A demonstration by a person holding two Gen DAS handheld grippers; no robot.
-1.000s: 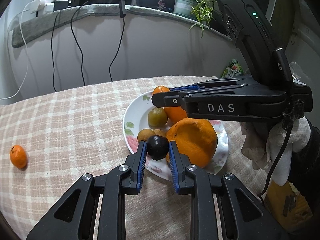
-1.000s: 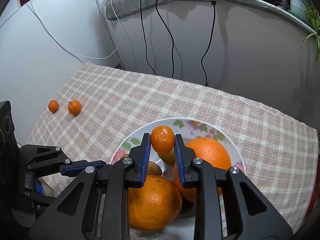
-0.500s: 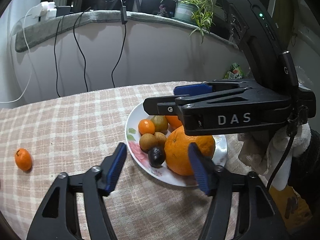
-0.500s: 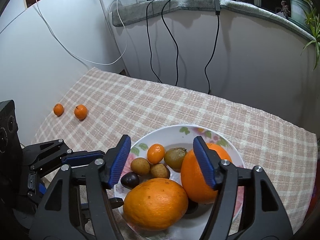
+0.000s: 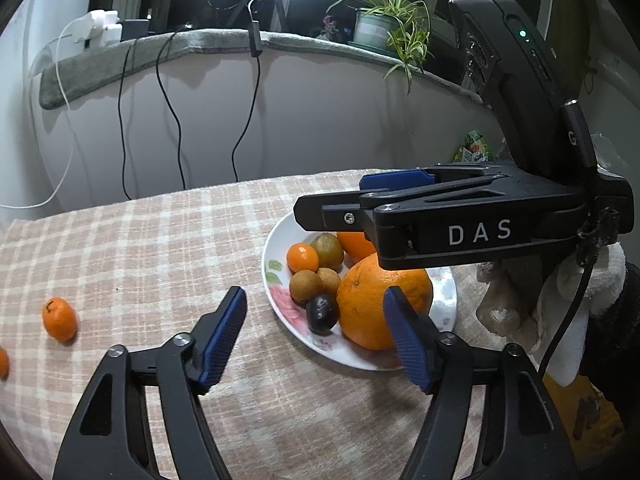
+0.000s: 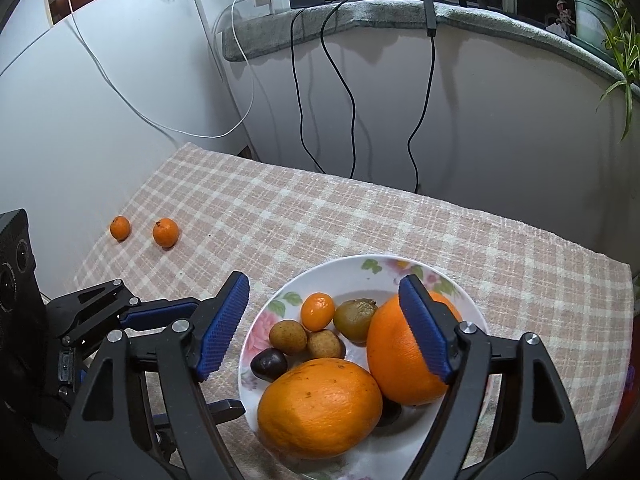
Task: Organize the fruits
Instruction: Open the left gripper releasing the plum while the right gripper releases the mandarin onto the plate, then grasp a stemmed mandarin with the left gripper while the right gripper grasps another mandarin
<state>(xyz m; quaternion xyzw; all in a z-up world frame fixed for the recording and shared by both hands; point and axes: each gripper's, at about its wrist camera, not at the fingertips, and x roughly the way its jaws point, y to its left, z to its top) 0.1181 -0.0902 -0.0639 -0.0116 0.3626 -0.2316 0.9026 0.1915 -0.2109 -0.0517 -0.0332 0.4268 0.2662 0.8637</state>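
Note:
A white flowered plate [image 5: 276, 280] [image 6: 360, 264] holds two big oranges [image 6: 320, 408] [image 6: 400, 352], a small tangerine [image 5: 303, 258] [image 6: 317, 312], a dark plum [image 5: 322, 312] [image 6: 269, 364], brown longans [image 6: 288, 334] and a greenish fruit [image 6: 354, 318]. My left gripper [image 5: 314, 292] hovers before the plate's near rim, jaws opening, pads touching nothing. Above the plate, my right gripper [image 6: 323, 278] is also opening with no fruit pressed. Two loose tangerines [image 6: 165, 232] [image 6: 120, 228] lie on the checked cloth at the far left.
Black and white cables [image 6: 348, 100] hang down the wall behind the table. A potted plant [image 5: 380, 28] stands on the ledge. A gloved hand [image 5: 560, 280] holds the right gripper's handle. The cloth's far edge [image 6: 440, 204] meets the wall.
Both grippers have gone from shut to wide. The left let go of the dark plum and the right let go of the small tangerine; both fruits now lie on the plate.

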